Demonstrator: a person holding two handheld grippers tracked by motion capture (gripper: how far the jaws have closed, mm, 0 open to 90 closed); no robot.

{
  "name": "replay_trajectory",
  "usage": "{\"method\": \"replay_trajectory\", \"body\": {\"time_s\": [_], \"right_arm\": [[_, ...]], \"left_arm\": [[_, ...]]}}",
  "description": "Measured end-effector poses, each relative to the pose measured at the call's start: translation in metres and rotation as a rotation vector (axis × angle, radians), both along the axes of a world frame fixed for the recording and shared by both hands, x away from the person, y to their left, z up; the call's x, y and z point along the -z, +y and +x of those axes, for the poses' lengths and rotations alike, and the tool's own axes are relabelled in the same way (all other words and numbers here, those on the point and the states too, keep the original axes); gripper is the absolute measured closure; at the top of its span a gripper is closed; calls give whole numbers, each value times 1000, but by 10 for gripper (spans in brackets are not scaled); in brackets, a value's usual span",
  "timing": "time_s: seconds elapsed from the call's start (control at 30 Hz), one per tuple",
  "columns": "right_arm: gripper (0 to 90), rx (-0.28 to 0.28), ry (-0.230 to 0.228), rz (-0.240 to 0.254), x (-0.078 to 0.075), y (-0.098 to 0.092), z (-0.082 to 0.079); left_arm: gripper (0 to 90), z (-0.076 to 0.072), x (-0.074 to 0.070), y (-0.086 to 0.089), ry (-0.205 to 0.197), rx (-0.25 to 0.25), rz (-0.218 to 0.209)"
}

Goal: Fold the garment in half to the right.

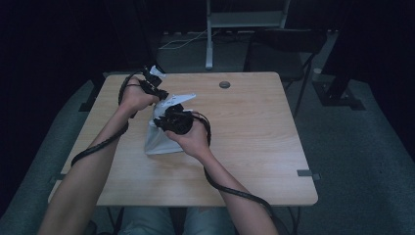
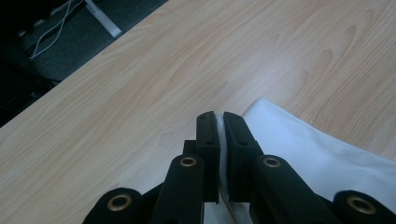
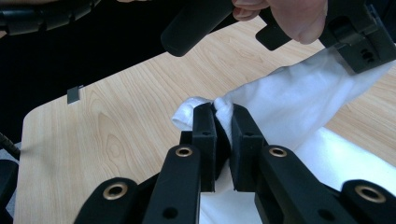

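The left tool [image 2: 219, 116] is clamped on a thin edge of the white cloth [image 2: 327, 154]; in the left gripper view the fabric runs as a pale strip up between its two black pads and spreads out to the right of them onto the bench [image 2: 140, 93]. The right tool [image 3: 223, 112] is clamped on a bunched fold of the same cloth, a small rolled lump of it sticking out beyond the pads, and from there the fabric stretches up and away to the left tool, seen farther off at the top of the right gripper view in the person's left hand [image 3: 289, 18]. In the high view the two tools sit close together over the left half of the bench, the left tool [image 1: 157, 93] nearer the far left corner and the right tool [image 1: 173, 120] just in front of it. The cloth [image 1: 159, 139] hangs between them, its lower part resting on the bench toward the near edge. A small dark round disc [image 1: 224, 84] lies near the far edge, well apart from the cloth.
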State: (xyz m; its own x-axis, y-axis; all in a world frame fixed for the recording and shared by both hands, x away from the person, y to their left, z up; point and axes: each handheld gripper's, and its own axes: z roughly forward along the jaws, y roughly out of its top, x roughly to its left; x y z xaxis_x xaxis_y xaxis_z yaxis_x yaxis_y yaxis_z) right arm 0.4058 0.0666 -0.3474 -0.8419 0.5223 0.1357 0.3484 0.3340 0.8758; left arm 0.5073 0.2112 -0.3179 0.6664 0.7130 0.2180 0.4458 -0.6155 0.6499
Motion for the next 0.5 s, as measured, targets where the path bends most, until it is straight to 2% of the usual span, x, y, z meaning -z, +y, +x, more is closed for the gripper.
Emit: {"method": "replay_trajectory", "body": {"time_s": [0.5], "right_arm": [[822,9,6,-2,4,-8,0]], "left_arm": [[862,0,5,-8,6,4,-7]]}}
